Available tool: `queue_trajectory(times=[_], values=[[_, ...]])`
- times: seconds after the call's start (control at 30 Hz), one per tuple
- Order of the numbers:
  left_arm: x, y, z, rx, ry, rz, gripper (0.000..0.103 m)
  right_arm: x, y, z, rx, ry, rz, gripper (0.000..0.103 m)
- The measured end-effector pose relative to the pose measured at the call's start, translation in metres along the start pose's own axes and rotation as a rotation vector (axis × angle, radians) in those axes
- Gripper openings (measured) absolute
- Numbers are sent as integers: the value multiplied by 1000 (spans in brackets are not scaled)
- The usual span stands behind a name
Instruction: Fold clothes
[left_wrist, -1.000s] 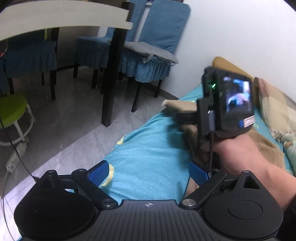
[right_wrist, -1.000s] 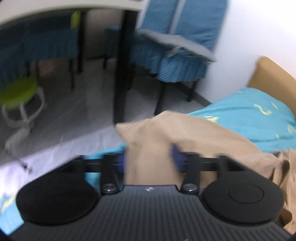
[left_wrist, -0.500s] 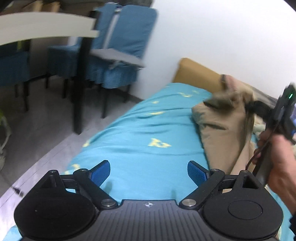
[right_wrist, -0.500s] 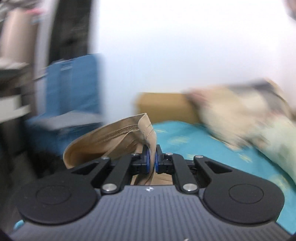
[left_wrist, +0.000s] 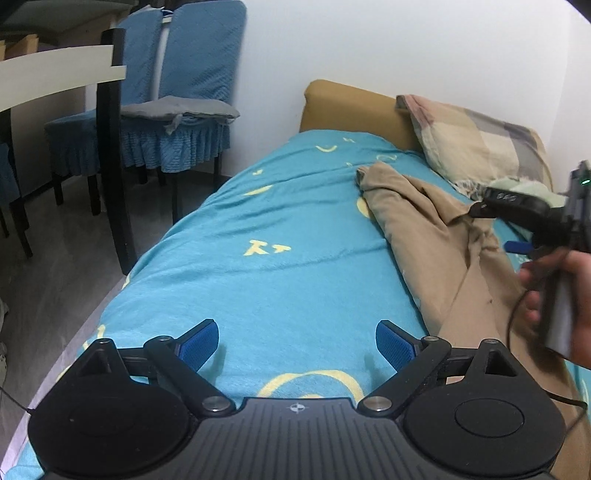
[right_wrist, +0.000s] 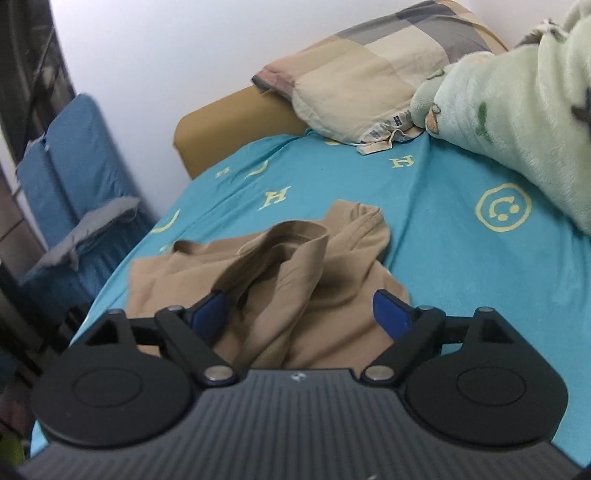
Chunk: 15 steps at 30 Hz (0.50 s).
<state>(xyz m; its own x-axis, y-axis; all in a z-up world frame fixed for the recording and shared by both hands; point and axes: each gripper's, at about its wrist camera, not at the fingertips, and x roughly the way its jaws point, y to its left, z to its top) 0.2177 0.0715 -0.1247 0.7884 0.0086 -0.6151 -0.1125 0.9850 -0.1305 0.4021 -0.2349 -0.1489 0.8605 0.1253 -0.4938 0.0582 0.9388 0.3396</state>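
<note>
Both grippers are spread wide with nothing in them: the left gripper (left_wrist: 297, 345) hangs over bare teal bedsheet (left_wrist: 258, 236), and the right gripper (right_wrist: 299, 314) sits just above the tan garment (right_wrist: 295, 280). That garment lies crumpled toward the head end of the bed, near the plaid pillow (right_wrist: 369, 77).

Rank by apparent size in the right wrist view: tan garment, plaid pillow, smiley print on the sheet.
1. tan garment, but it lies nearest the camera, which inflates it
2. plaid pillow, similar in frame area though farther back, so 1 versus 2 is unsure
3. smiley print, clearly smallest
</note>
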Motion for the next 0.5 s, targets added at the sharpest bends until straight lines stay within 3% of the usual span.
queue_trajectory(times=[0.13, 0.33, 0.5], values=[[-6, 2, 1, -25, 27, -64, 94, -67, -5, -11, -54, -12, -4, 88], [-22, -1, 4, -16, 29, -115, 94, -203, -14, -42, -197, -48, -35, 88], [-38, 24, 6, -173, 127, -167, 94, -295, -15, -49, -127, -61, -49, 88]])
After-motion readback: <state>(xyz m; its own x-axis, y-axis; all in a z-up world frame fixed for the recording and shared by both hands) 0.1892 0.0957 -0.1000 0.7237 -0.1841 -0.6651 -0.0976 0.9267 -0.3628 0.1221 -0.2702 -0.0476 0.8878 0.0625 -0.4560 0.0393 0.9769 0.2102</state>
